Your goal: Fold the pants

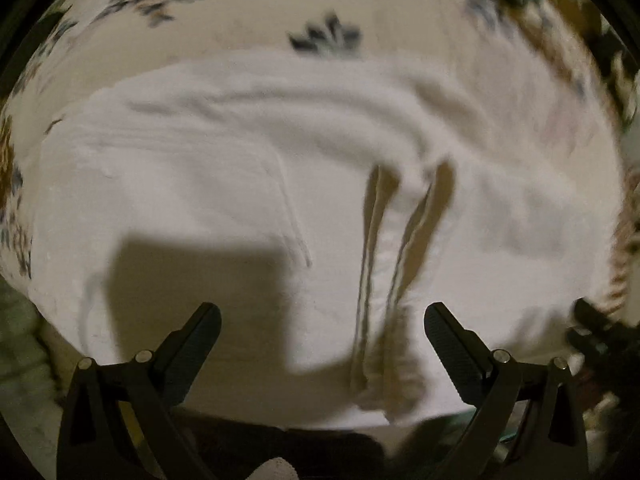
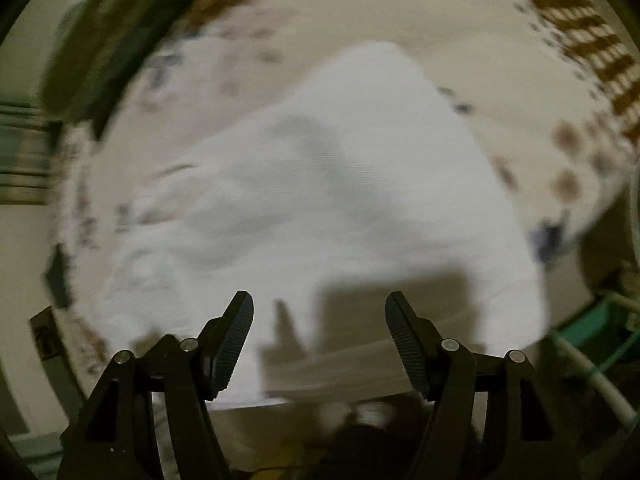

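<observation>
White pants on a floral bedspread

The pants (image 1: 224, 168) lie spread flat across a cream bedspread (image 1: 248, 4) printed with blue and brown flowers; drawstrings (image 1: 384, 248) trail over the fabric.

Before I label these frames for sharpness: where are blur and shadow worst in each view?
Left wrist view: motion smear at the edges; drawstrings streaked; a blocky shadow lies on the white pants. Right wrist view: blurrier overall, floral sheet smeared, shadow on the pants near the right gripper.
</observation>
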Demonstrator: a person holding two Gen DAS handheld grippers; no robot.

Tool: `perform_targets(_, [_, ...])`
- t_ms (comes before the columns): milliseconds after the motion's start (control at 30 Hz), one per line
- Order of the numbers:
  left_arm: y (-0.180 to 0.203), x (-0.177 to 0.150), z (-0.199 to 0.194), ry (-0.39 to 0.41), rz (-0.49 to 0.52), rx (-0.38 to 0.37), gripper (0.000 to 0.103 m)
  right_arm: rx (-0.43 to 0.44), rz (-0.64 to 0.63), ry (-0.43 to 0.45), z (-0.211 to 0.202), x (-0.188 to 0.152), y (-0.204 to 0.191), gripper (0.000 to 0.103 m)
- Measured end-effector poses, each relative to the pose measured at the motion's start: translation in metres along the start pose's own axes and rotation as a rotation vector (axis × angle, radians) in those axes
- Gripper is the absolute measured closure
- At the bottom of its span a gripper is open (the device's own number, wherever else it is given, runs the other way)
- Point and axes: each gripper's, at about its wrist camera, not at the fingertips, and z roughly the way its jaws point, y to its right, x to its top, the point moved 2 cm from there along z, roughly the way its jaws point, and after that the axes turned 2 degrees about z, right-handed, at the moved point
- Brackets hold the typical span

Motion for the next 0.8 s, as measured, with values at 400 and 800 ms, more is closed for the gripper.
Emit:
perform_targets(400, [-0.070,-0.024,-0.036,0.095,-0.219,-0.158,0.000,-0.043,-0.095,0.000,0.005,-0.012,-0.022,0.031])
perform_targets(800, [-0.272,-0.102,-0.024,0.302,-0.875,-0.355,0.006,-0.133,-0.207,-0.032,0.025,-0.025,-0.089,0.030])
